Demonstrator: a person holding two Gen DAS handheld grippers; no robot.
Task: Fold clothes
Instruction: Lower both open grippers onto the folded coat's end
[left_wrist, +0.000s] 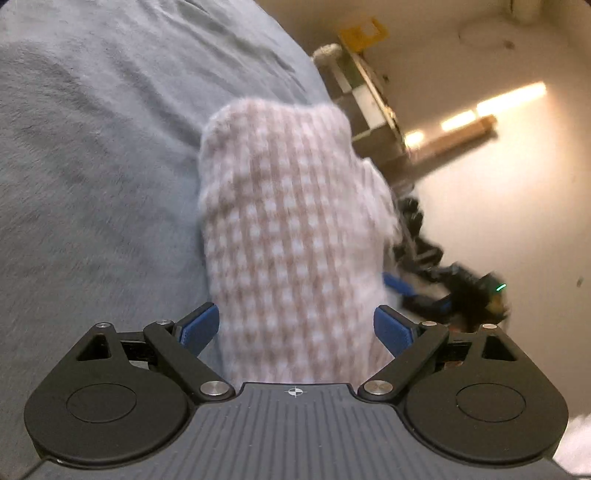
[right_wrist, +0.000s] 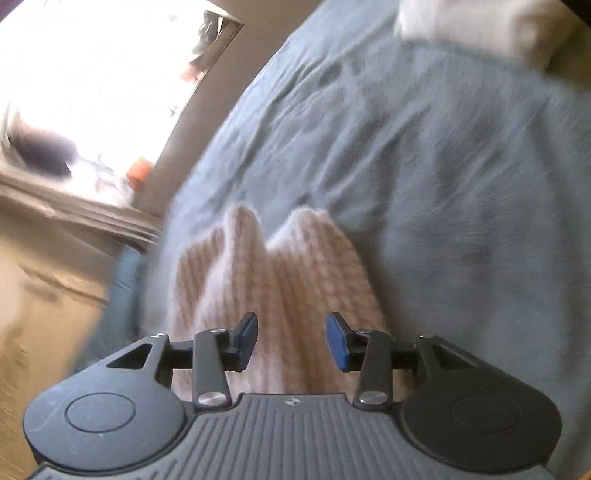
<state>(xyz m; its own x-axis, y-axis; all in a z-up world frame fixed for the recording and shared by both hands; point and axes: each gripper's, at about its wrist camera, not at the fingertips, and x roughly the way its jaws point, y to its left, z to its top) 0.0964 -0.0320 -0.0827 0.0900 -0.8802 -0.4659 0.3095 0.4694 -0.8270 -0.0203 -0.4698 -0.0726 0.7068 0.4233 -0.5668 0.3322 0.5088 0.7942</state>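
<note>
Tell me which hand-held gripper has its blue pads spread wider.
The left hand-held gripper: its pads stand wide, either side of the pink knit cloth. The right hand-held gripper shows a narrower gap.

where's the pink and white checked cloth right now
In both wrist views the checked cloth lies on the blue-grey bedspread near its edge, straight ahead between the open fingers of each gripper.

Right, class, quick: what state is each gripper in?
Left gripper: open, the pink knit garment between its pads.
Right gripper: open, holding nothing.
</note>
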